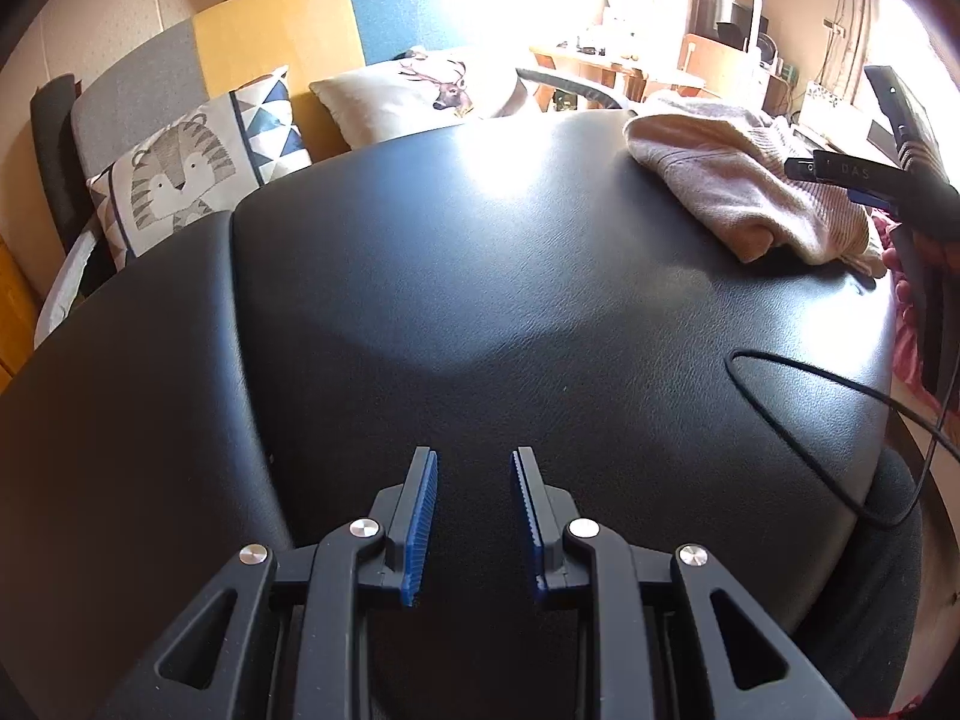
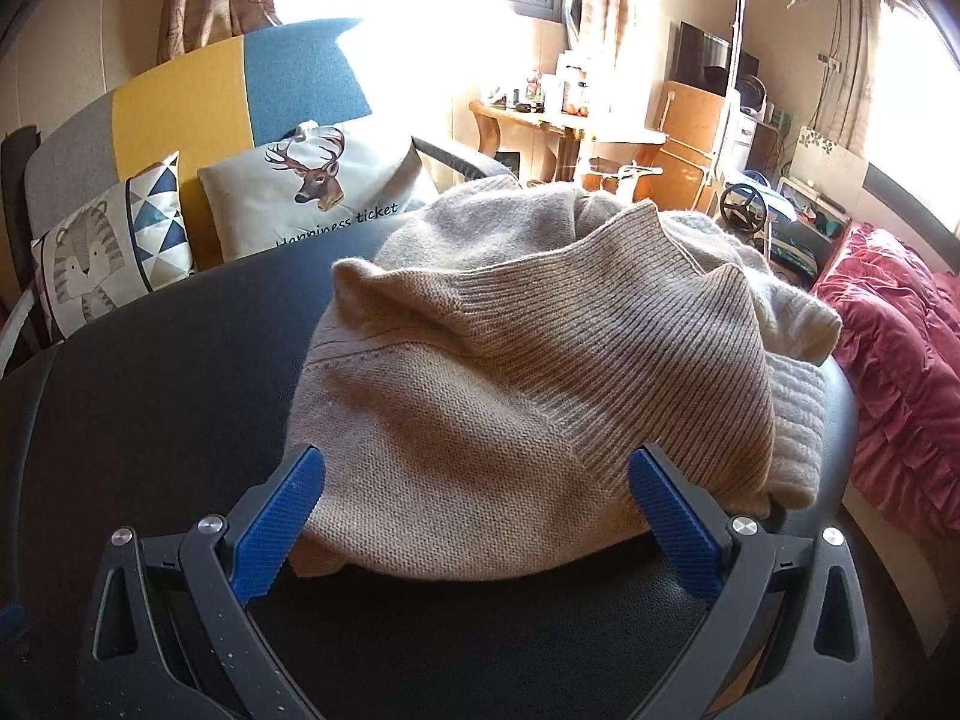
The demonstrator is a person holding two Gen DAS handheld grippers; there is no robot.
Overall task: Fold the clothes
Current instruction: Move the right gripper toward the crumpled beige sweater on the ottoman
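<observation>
— Nearest the lens on the left wrist view, what do you see?

— Blue-padded fingers [image 1: 420,525] of the left gripper [image 1: 474,525], parted by a narrow gap with nothing between them, only the black padded surface [image 1: 480,300] below. They grasp nothing.

— And going rightward across that view?

— At far left a tiger cushion [image 1: 174,174] leans on a grey, yellow and blue sofa back [image 1: 276,42]; a deer cushion [image 1: 414,90] sits next to it. Further right, on the far right part of the black surface, lies the beige sweater [image 1: 738,192], bunched in a heap. The right gripper [image 1: 840,174] reaches in from the right edge, its dark finger over the sweater's right side. A black cable [image 1: 798,378] loops on the surface below it.

— The right wrist view?

— Its jaws are spread wide, one blue pad [image 2: 276,534] at the sweater's near left edge, the other at its near right. The sweater [image 2: 510,378] fills the space between them; whether the pads touch the knit I cannot tell, but they are not clamped on it. Ribbed cuffs lie on top. At far right, a red ruffled quilt [image 2: 900,372] lies beside the surface.
</observation>
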